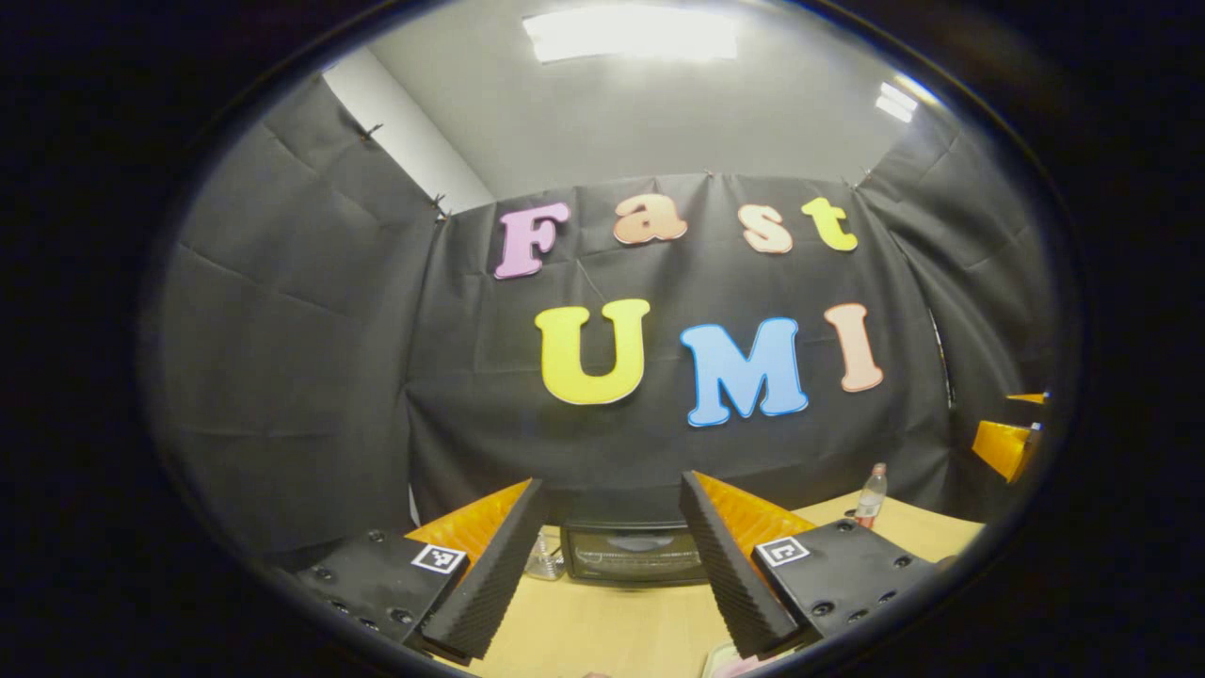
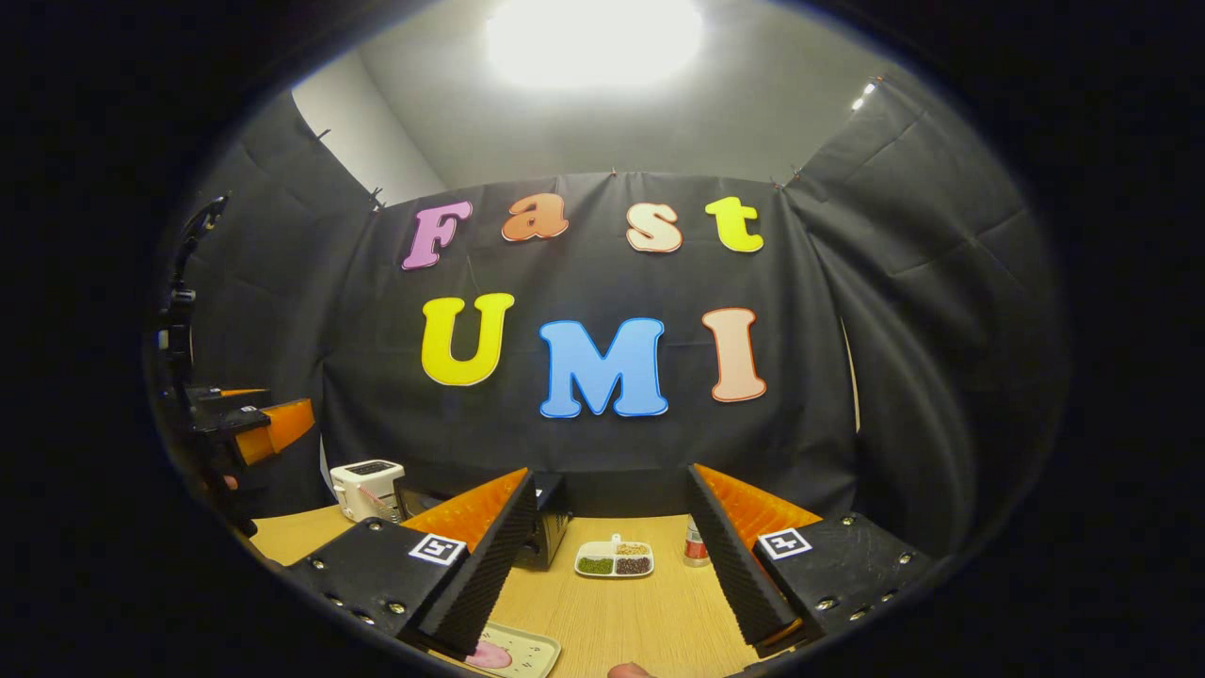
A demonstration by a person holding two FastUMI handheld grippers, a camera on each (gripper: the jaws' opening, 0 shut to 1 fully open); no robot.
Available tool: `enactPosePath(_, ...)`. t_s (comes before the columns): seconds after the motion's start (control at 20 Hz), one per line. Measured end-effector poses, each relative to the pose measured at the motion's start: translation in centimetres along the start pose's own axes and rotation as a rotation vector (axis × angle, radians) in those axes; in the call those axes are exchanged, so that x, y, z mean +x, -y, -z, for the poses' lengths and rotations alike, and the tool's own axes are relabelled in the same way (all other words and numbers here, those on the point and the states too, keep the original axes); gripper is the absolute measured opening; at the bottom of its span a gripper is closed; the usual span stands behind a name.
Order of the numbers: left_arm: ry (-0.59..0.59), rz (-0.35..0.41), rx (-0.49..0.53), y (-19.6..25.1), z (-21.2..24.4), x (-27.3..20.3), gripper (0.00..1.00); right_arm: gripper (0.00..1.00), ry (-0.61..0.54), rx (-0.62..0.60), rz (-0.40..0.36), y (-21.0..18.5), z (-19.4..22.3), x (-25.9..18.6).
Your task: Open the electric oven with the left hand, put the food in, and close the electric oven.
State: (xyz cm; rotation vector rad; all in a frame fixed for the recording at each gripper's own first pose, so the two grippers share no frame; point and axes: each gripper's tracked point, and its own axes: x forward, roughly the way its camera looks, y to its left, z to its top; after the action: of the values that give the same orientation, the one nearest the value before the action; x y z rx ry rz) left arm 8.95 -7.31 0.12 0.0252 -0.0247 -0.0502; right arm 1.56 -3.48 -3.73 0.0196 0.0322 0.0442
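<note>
the counter (image 2: 621, 612) is the biggest thing here, made of pale wood and set in front of the black cloth wall. the oven (image 1: 633, 554) is the next biggest. in the left gripper view it is seen at the far edge of the counter, right between the two fingers, with its dark glass door shut. in the right gripper view the oven (image 2: 546, 532) is partly hidden behind one finger, and a white toaster (image 2: 367, 487) stands just beside it.

the food is thought to be the pink thing on the tray (image 2: 520, 652), seen at the near edge of the counter in the right gripper view. a small divided dish (image 2: 615, 558) with beans lies farther back, and a bottle (image 1: 872, 496) stands near the back of the counter.

the left tongs (image 1: 612, 565) are spread wide and nothing is held in them. the right tongs (image 2: 612, 565) are spread wide too and nothing is held.

nothing seems to be done yet, so the door should be opened first. the left tongs should be kept spread and brought down and forward, straight at the oven. the handle is too small to be made out from here, so it should be looked for near the top of the door. it should be pinched in the middle and pulled slowly, so the oven is not dragged along the counter.
</note>
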Motion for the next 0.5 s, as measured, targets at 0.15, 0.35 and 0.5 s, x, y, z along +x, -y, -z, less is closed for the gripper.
enactPosePath(0.15, -0.008, 0.036, -0.013, 0.3, 1.5, 4.3, 0.9, 0.97, -0.015, 0.001, 0.033, -0.4, 0.3, 1.7)
enactPosePath(0.35, -0.038, 0.089, -0.033, 0.5, 4.5, 10.2, 0.9, 0.97, -0.012, -0.014, 0.096, -0.8, 0.6, 3.9)
enactPosePath(0.5, -0.082, 0.131, -0.047, 0.7, 7.6, 14.3, 1.0, 0.98, -0.037, -0.026, 0.137, -1.1, 1.8, 5.3)
